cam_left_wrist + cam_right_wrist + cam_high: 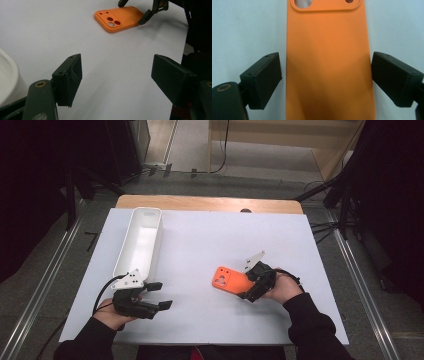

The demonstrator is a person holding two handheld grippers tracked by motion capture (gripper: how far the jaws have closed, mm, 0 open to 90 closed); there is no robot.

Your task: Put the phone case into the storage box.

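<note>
Case (227,280): orange phone case, flat, smooth and matte, round corners. Raised bump at one end w/ round holes. Lies back side up on the sheet, right of middle, near the right hand.
Case, close up (329,65): plain orange, no marks, soft shine. Sits between the right gripper's jaws.
Case, from left gripper view (117,18): hole end points toward the left side.
Right gripper (248,285): black, hard plastic, blocky pads. Jaws apart, one on each long side of the case. Small gaps show on both sides, so not squeezing it. Grey 3-corner plate on top.
Right hand (285,289): holds the gripper, dark sleeve.
Left gripper (161,295): black, jaws wide apart, nothing between them. Over bare sheet, just in front of the bin's near end. Cable loops off its back.
Left hand (112,312): holds it at the near left edge.
Bin (127,257): long white tub, smooth plastic, round corners, looks empty. At left of the sheet, well apart from the case.
Sheet (200,245): white, flat, covers most of the table.
Table (200,202): wood strip shows at the far edge.
Around: grey floor, metal rails at both sides, dark stands and cables beyond.
</note>
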